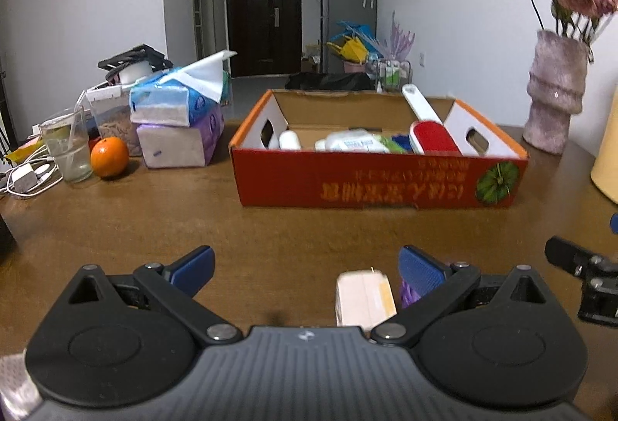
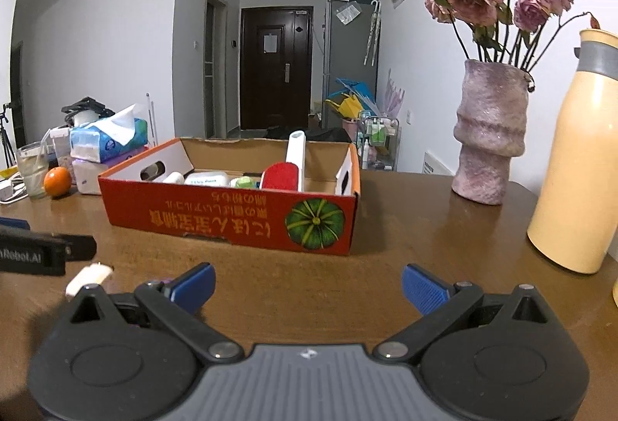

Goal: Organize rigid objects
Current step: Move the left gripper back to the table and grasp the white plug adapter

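Observation:
A red cardboard box (image 1: 363, 185) (image 2: 239, 220) stands on the brown table and holds a red and white lint brush (image 1: 428, 127) (image 2: 287, 170), white bottles and packets. A small cream box (image 1: 365, 297) lies on the table between my left gripper's (image 1: 305, 266) open fingers, close to the right finger (image 1: 421, 272), with something purple beside it. It also shows in the right wrist view (image 2: 89, 276), left of my right gripper (image 2: 307, 286), which is open and empty.
Tissue packs (image 1: 177, 119), an orange (image 1: 109, 156), a glass (image 1: 67, 146) and cables sit at the left. A pink vase of flowers (image 2: 490, 131) and a yellow flask (image 2: 579, 166) stand at the right. The left gripper's body (image 2: 34, 251) shows at the left of the right wrist view.

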